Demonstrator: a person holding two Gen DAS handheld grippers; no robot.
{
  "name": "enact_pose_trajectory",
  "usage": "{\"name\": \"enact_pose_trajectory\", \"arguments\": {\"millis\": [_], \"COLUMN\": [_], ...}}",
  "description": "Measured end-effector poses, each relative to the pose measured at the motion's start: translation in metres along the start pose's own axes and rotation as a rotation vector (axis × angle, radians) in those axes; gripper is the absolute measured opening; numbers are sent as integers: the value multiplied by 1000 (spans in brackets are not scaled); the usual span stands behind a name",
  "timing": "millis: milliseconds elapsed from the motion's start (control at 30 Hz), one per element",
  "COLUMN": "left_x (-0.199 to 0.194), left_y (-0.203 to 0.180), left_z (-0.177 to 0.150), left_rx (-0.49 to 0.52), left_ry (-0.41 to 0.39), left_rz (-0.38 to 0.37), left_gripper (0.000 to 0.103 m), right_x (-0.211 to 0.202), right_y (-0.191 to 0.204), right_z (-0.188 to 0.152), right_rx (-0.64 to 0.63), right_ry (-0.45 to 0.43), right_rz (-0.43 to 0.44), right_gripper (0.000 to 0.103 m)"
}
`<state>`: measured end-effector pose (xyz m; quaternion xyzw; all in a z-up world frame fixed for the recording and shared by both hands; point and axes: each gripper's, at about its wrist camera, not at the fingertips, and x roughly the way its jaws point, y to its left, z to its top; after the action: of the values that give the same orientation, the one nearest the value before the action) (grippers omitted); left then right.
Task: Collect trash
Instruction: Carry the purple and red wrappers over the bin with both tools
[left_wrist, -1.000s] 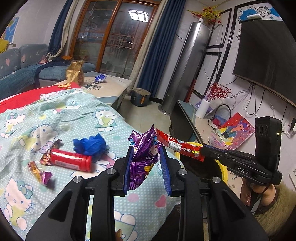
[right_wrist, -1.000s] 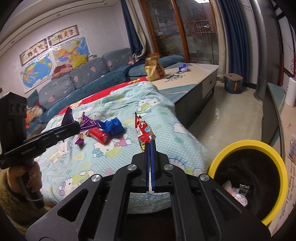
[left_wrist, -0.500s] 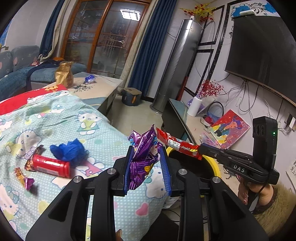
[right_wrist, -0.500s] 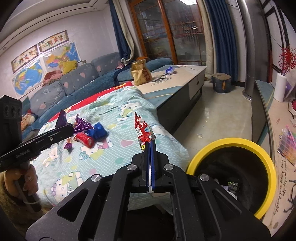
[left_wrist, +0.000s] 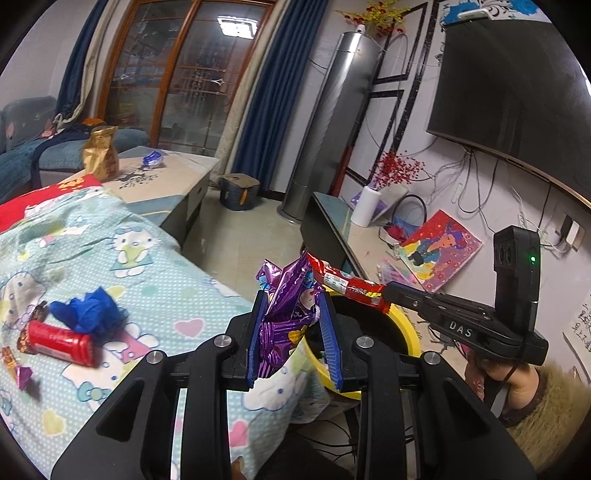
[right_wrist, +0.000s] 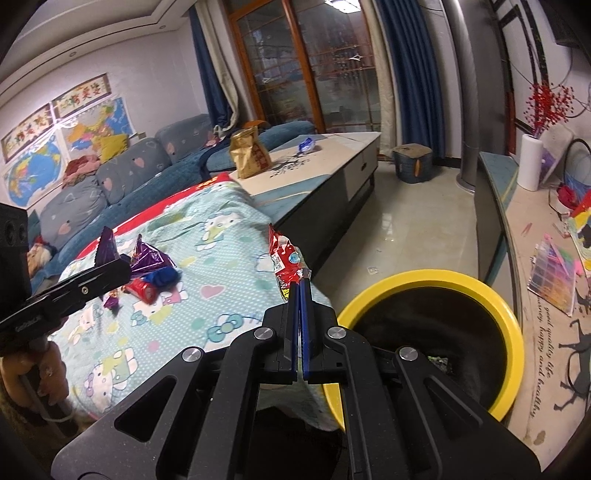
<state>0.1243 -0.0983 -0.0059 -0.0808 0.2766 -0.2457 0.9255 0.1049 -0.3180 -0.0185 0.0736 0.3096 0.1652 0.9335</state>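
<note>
Bed (left_wrist: 155, 280) under a cartoon-cat cover, left-wrist view. At 9 o'clock on it lie a crumpled blue wrapper (left_wrist: 86, 314), a red canister (left_wrist: 59, 343) touching that wrapper, and small foil candy wrappers (left_wrist: 18, 371) beside the canister.

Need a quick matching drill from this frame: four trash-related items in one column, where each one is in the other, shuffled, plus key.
Items
1. purple wrapper
2. red wrapper
3. red canister
4. gold bag

Places
A. standing on the low table by the sofa
B. clamped in the right gripper
C. lying on the cartoon-print blanket beside a blue crumpled piece
D. clamped in the left gripper

Pairs: 1-D, 2-B, 3-C, 4-A
</note>
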Motion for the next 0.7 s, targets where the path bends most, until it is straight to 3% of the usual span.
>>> {"name": "enact_pose_trajectory", "arguments": {"millis": [700], "left_x": [39], "left_y": [-50], "left_z": [-8], "left_rx": [79], "left_ry": [61], "left_rz": [-85], "left_gripper": [27], "right_x": [-17], "right_y": [-57], "right_z": [3], "right_rx": [96], "right_ry": [-37], "right_rz": [-131], "right_gripper": [0]}}
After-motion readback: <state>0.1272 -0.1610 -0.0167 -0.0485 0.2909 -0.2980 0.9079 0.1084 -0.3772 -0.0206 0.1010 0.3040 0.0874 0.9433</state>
